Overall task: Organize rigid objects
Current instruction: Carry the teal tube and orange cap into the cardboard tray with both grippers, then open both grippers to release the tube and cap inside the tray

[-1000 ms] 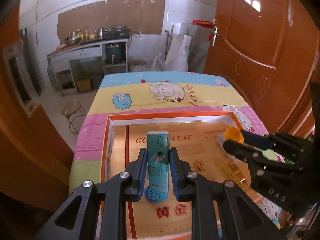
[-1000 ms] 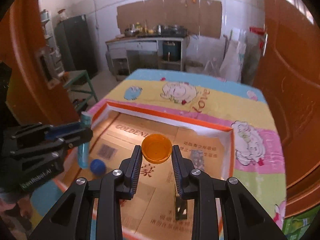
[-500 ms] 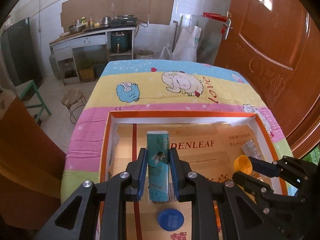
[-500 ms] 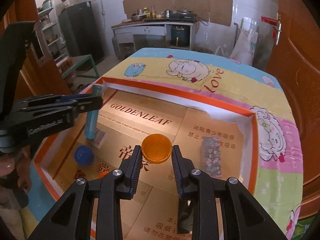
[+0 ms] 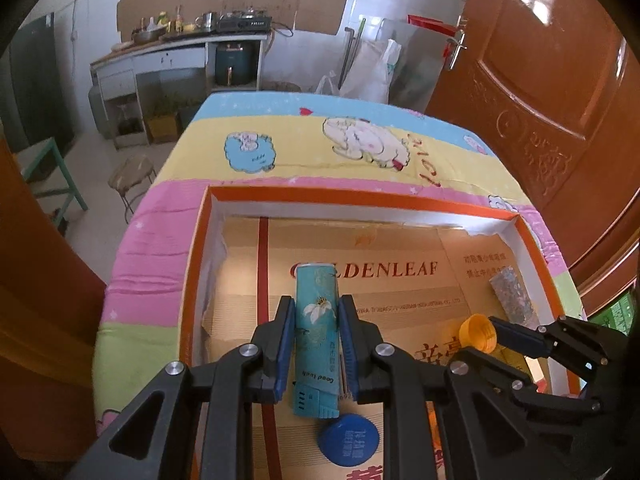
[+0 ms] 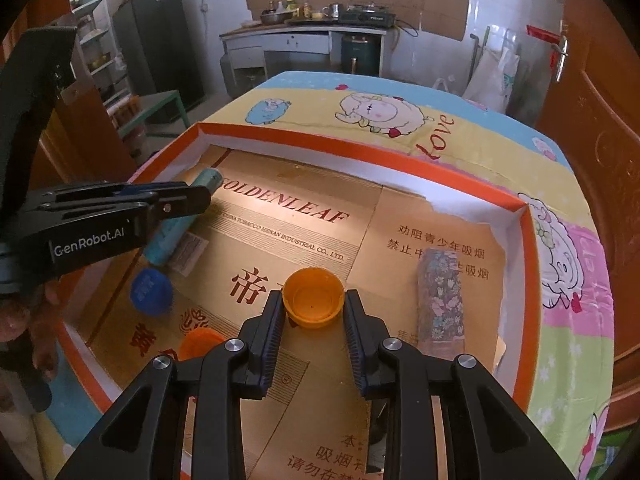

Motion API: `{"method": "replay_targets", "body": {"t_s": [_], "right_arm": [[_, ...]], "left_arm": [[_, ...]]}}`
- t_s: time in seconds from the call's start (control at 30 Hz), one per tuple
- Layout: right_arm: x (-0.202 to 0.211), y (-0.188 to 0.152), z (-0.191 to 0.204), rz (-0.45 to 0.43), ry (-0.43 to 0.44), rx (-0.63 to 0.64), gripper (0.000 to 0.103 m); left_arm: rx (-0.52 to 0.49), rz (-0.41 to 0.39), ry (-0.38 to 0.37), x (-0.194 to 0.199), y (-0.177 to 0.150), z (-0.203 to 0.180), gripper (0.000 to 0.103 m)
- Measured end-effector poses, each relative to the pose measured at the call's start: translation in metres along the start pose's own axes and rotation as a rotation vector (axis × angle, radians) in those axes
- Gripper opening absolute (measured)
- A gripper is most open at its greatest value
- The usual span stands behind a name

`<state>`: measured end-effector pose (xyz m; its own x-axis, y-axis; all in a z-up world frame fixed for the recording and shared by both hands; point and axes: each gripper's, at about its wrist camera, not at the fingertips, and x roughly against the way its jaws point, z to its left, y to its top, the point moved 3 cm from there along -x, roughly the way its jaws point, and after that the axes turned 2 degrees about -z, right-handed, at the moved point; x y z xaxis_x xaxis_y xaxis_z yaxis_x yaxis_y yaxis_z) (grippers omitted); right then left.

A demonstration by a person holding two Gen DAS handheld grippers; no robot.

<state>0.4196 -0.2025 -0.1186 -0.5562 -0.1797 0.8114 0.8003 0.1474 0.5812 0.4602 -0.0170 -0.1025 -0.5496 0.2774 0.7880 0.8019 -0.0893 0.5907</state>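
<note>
left gripper (image 5: pixel 316 344): its two black fingers with blue pads squeeze a tall teal box with a white flower and a ribbed blue end (image 5: pixel 317 336). the box is tipped over, low above the left part of the tray.
right gripper (image 6: pixel 314 320): its fingers pinch a round orange plastic cap (image 6: pixel 313 298) with the open side up. the cap hangs over the middle of the tray.
blue round bottle cap (image 5: pixel 348 438): flat on the tray floor, just under the ribbed end of the teal box.
other orange cap (image 6: pixel 200 342): on the floor near the front edge, a little to the left of the right gripper.
purple box with small flowers (image 6: pixel 440 300): lying flat on the right side, near the tray wall.
big flat cardboard tray with an orange rim and gold floor (image 5: pixel 360 196): all the small things are inside it.
cloth with cartoon sheep and coloured stripes (image 6: pixel 400 116): it lies under the tray.
</note>
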Motion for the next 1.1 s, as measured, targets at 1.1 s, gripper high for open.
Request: {"method": "replay_targets", "body": {"t_s": [1.1], "right_arm": [[0.073,0.019,0.011,-0.196,0.044,-0.049,0.056]], "left_arm": [[0.049,-0.312,0.016,0.121,-0.018,-0.008,0.062]]}}
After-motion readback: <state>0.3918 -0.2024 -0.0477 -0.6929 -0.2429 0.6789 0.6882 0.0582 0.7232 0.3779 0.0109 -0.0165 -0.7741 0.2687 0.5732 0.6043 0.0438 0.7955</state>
